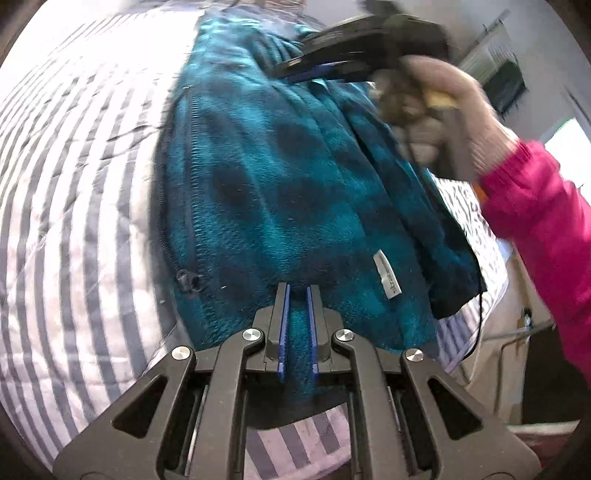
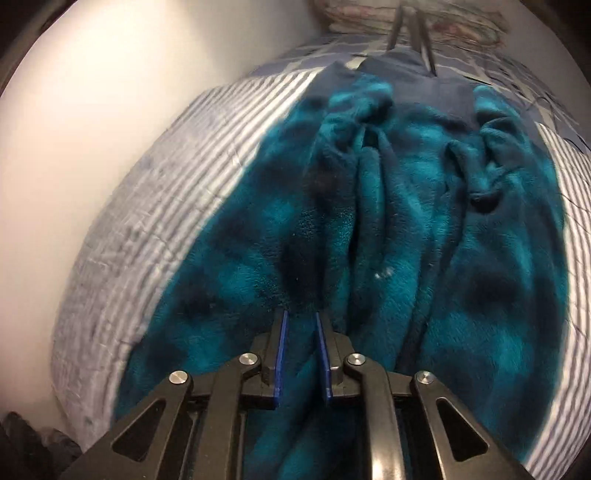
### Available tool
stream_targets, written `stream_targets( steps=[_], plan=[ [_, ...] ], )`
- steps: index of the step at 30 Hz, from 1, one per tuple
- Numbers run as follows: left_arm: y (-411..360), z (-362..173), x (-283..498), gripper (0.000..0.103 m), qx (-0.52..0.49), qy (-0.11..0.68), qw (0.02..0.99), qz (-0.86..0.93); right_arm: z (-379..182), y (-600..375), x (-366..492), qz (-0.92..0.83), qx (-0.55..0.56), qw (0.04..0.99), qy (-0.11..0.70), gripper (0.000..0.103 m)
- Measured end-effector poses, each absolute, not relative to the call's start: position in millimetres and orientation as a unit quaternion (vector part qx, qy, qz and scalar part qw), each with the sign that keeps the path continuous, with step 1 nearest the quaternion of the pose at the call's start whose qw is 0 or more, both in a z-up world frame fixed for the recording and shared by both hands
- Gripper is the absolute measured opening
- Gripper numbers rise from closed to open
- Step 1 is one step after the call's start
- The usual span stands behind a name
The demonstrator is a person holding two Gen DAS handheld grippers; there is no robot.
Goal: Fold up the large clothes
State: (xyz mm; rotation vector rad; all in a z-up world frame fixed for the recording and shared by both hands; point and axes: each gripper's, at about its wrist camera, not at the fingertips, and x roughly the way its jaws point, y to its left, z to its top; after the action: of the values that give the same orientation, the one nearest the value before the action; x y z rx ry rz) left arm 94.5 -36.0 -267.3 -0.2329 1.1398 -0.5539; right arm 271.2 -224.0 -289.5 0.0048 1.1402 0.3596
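A teal and dark checked fleece garment (image 1: 280, 184) with a zip and a white label lies on a striped bed cover (image 1: 74, 184). My left gripper (image 1: 297, 291) is shut on a fold of the fleece at its near edge. In the left wrist view my right gripper (image 1: 310, 70) is at the garment's far end, held by a hand in a pink sleeve. In the right wrist view my right gripper (image 2: 301, 317) is shut on a fold of the same fleece (image 2: 406, 240), which bunches into ridges ahead of it.
The striped bed cover (image 2: 147, 206) runs along a white wall (image 2: 92, 110) on the left. Pillows or folded bedding (image 2: 406, 18) lie at the far end. Furniture and a bright window (image 1: 565, 147) are to the right of the bed.
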Motion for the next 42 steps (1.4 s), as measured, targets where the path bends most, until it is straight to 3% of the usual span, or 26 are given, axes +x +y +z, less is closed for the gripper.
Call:
stream_targets(
  steps=[2, 4, 5, 6, 9, 14, 19, 24, 26, 31, 42],
  plan=[
    [-23.0, -253.6, 91.3, 0.009, -0.120, 0.519, 0.810, -0.245, -266.4, -229.7, 249.9, 0.181, 0.005, 0.837, 0.516, 0.030],
    [-6.6, -240.8, 85.4, 0.034, -0.142, 0.504, 0.819, -0.236, -240.1, -244.8, 212.1, 0.194, 0.023, 0.848, 0.493, 0.031],
    [3.8, -236.2, 83.3, 0.056, -0.155, 0.496, 0.824, -0.227, -230.8, -254.3, 191.4, 0.196, 0.031, 0.851, 0.486, 0.031],
    [13.5, -234.4, 82.0, 0.060, -0.167, 0.490, 0.827, -0.219, -226.1, -261.8, 174.6, 0.197, 0.034, 0.854, 0.481, 0.031],
    [29.0, -241.0, 84.0, 0.060, -0.192, 0.506, 0.816, -0.205, -225.0, -282.3, 109.6, 0.197, 0.041, 0.854, 0.480, 0.031],
    [29.1, -258.4, 95.8, 0.060, -0.195, 0.524, 0.805, -0.198, -270.1, -277.7, 34.4, 0.214, 0.045, 0.828, 0.517, 0.027],
    [23.3, -282.0, 94.7, 0.060, -0.212, 0.547, 0.786, -0.193, -304.2, -248.6, 4.4, 0.223, -0.016, 0.814, 0.537, 0.021],
    [23.8, -284.7, 90.3, 0.060, -0.230, 0.549, 0.778, -0.204, -281.7, -261.1, -0.6, 0.246, -0.022, 0.809, 0.533, 0.021],
    [25.2, -285.0, 87.3, 0.059, -0.236, 0.550, 0.773, -0.210, -264.4, -279.9, -7.0, 0.238, -0.010, 0.826, 0.510, 0.037],
    [23.1, -292.0, 84.7, 0.047, -0.263, 0.563, 0.748, -0.235, -255.8, -343.5, -4.4, 0.176, 0.085, 0.851, 0.487, 0.059],
    [11.1, -296.5, 80.3, 0.038, -0.269, 0.575, 0.727, -0.263, -320.0, -371.9, 2.9, 0.232, 0.271, 0.777, 0.519, 0.055]
  ],
)
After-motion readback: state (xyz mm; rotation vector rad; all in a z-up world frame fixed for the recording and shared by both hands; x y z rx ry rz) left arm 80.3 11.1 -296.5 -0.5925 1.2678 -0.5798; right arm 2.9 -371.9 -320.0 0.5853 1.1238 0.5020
